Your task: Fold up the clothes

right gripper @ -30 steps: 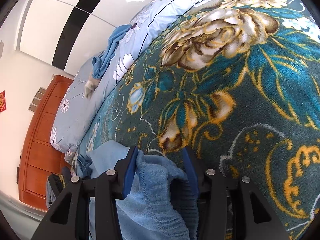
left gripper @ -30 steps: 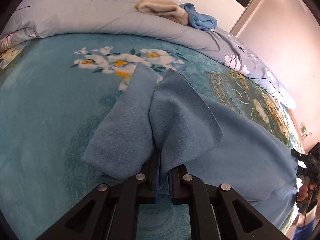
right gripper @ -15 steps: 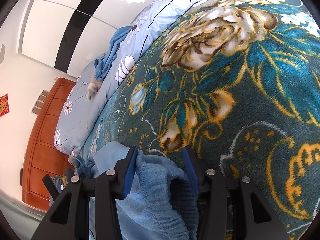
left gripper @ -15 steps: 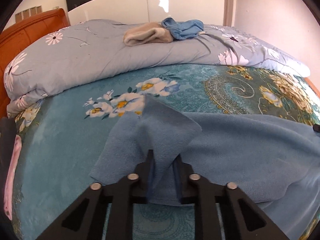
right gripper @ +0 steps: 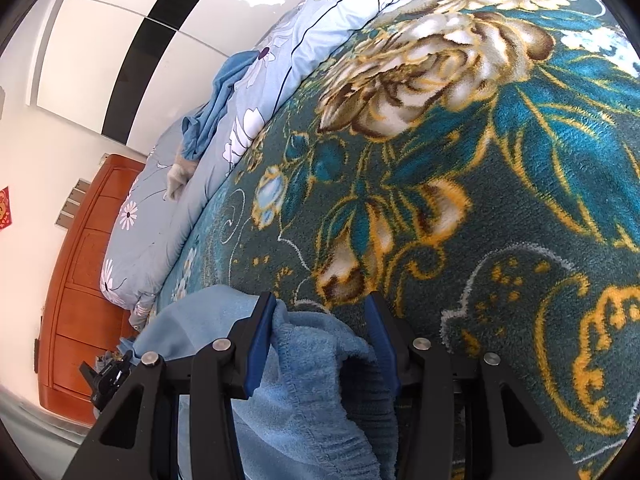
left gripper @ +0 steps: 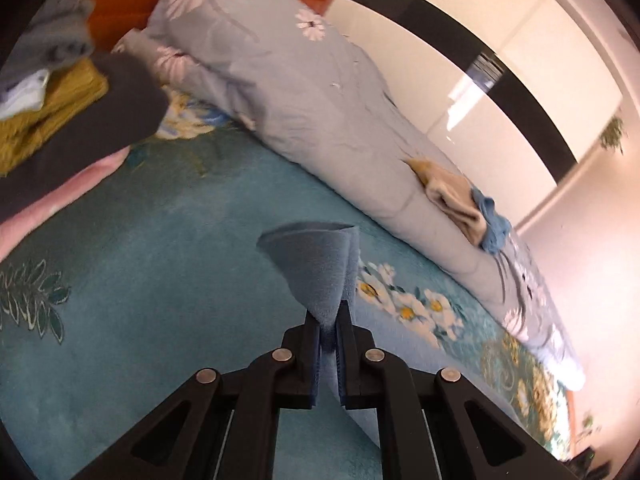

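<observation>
A blue fleece garment lies on the teal floral blanket (left gripper: 160,280). My left gripper (left gripper: 329,314) is shut on one corner of the garment (left gripper: 320,268), which stands up as a folded cone above the fingers. In the right wrist view the garment's elastic waistband (right gripper: 316,344) bunches between the fingers of my right gripper (right gripper: 320,306). Those fingers stand wide apart, so this gripper is open around the cloth. The rest of the garment is hidden below both grippers.
A rolled grey-blue floral duvet (left gripper: 320,92) runs along the far side of the bed, with a beige cloth (left gripper: 452,196) and a blue cloth (left gripper: 494,228) on it. A pile of dark, yellow and pink clothes (left gripper: 72,120) sits at the left. An orange wooden headboard (right gripper: 80,280) stands behind.
My left gripper has swung left with the garment corner still pinched, and the clothes pile and headboard have come into its view. The right gripper has stayed put.
</observation>
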The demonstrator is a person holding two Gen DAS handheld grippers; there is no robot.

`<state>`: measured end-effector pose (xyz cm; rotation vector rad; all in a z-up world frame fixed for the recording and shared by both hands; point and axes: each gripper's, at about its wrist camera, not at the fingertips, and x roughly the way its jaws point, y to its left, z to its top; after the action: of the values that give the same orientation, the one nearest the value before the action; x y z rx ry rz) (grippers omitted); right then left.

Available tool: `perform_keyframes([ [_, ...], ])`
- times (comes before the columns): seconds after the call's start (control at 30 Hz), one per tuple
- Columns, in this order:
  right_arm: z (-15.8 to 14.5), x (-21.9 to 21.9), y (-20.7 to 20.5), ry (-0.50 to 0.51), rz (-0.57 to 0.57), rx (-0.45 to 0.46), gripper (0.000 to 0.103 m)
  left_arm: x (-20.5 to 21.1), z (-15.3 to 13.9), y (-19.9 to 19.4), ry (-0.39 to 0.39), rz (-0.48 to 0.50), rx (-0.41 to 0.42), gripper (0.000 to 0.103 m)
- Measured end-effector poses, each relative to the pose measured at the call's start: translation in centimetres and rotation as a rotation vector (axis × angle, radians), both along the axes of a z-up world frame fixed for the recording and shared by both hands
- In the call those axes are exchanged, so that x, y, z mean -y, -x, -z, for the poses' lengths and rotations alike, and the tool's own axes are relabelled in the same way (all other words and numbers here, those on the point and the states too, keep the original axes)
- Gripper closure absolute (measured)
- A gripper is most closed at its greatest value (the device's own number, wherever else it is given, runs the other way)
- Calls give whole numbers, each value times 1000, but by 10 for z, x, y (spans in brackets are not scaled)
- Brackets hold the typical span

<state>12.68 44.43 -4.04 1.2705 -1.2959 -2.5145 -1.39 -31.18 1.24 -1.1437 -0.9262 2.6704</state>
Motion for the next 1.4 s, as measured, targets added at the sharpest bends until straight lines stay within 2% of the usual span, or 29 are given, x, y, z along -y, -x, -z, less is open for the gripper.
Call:
perform_keyframes([
  [0.1, 0, 1, 1, -5, 0, 5, 55, 32, 31, 6, -103, -101, 72, 95],
  [0.2, 0, 1, 1, -6, 4, 11, 55, 49, 52, -3, -167, -159, 128, 95],
  [0.37, -1, 1, 1, -14, 5, 15, 54, 57, 48, -21, -188, -179, 144, 93],
  [0.5, -1, 1, 1, -18, 8, 15, 54, 37, 25, -17, -122, -148, 147, 62],
  [0.6, -2, 2, 1, -21, 13, 11, 52, 4, 16, 3, 2, -102, 205, 56],
  [0.73, -2, 4, 2, -29, 9, 8, 51, -21, 24, 22, 148, -101, 282, 56],
  [0.8, -2, 4, 3, -26, 7, 7, 50, -25, 32, 25, 164, -114, 316, 59],
  [0.87, -2, 4, 2, -20, 6, 4, 50, -23, 38, 23, 150, -126, 326, 59],
  [0.9, -1, 3, 2, -19, 5, 1, 50, -23, 38, 22, 138, -127, 322, 70],
  [0.93, -1, 3, 2, -17, 4, -2, 50, -22, 33, 20, 117, -119, 301, 86],
  [0.97, -1, 3, 1, -15, 3, -4, 50, -21, 28, 18, 97, -111, 279, 90],
  [1.3, -1, 1, -2, -3, 4, -18, 50, -16, -25, -3, -109, -32, 60, 92],
  [1.4, -1, 1, -2, -4, 7, -18, 50, -4, -26, -7, -115, -54, 40, 93],
])
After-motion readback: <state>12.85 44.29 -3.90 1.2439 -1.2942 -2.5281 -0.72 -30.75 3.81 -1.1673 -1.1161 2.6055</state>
